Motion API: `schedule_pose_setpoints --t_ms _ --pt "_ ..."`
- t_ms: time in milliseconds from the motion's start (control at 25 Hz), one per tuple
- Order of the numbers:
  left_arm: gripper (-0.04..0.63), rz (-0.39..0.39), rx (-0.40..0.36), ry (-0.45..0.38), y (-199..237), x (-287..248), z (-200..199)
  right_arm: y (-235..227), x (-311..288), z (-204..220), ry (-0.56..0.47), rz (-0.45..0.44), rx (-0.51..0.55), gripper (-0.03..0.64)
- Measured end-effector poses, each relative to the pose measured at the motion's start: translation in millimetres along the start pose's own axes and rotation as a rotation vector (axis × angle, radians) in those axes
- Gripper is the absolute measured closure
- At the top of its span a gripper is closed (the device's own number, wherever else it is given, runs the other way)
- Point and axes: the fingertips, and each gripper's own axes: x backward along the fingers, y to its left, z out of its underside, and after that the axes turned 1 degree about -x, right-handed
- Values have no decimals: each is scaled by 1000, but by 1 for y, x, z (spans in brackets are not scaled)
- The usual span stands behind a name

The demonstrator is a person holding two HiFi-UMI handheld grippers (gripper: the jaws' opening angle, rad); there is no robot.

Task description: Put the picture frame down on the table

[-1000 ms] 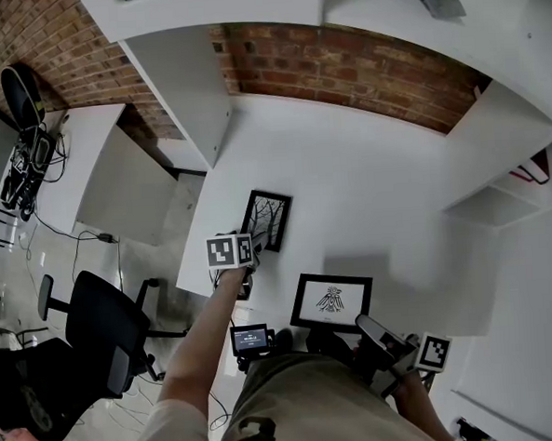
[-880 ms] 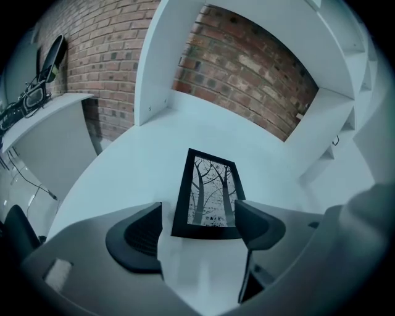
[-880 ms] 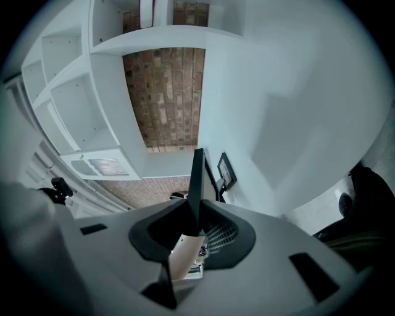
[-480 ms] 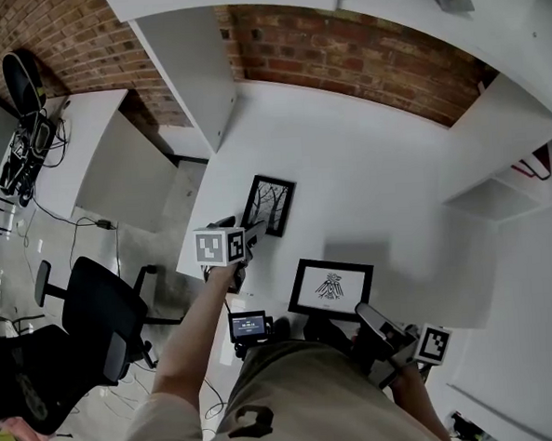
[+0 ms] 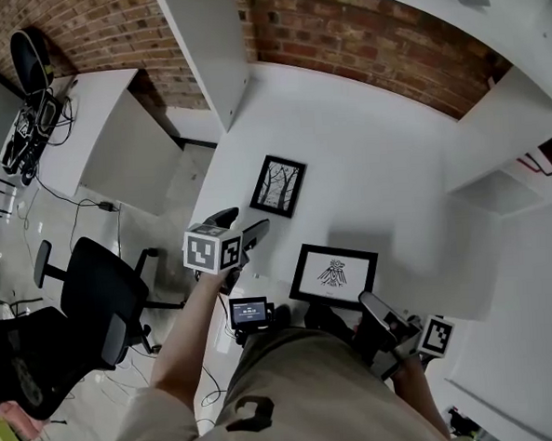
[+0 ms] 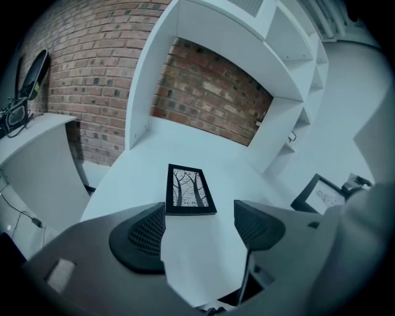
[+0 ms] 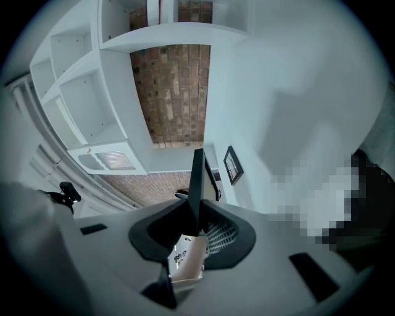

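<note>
A black picture frame with a tree print point(image 5: 278, 185) point(image 6: 189, 189) lies flat on the white table point(image 5: 376, 181). My left gripper point(image 5: 242, 223) point(image 6: 200, 216) hovers just short of its near edge, open, with nothing between its pads. A second black frame with a bird print point(image 5: 333, 273) stands upright near the table's front edge. My right gripper point(image 5: 367, 304) point(image 7: 196, 225) is shut on that frame point(image 7: 197, 179), which shows edge-on between the jaws. The tree frame point(image 7: 233, 164) is also visible beyond it.
White shelving point(image 5: 495, 146) and a brick wall point(image 5: 368, 51) close off the back and right of the table. A white upright panel point(image 5: 205, 51) stands at the back left. Office chairs point(image 5: 94, 301) and a side desk with cables point(image 5: 74, 115) are at the left. A small screen device point(image 5: 249, 312) sits at the person's waist.
My left gripper has lifted and drawn back from the tree frame, which stays flat on the table. The right gripper keeps its hold on the bird frame in about the same place.
</note>
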Motion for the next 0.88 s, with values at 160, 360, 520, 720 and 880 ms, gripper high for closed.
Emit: schedule_pose_setpoints --t_ms 160,360,520,720,880 --pt "288 34 -16 -76 -8 18 -6 0 2 9 -1 -4 9 550" --pt "288 69 -52 -154 -19 41 -12 0 1 26 5 -11 21 549" --pt "359 88 -61 -204 -28 59 -14 4 2 34 -4 -18 26 549" --pt "550 109 -4 -268 -27 85 -12 8 4 44 -16 -27 44 551" --pt "591 159 51 -307 -32 105 -9 11 5 54 -24 -30 59 551"
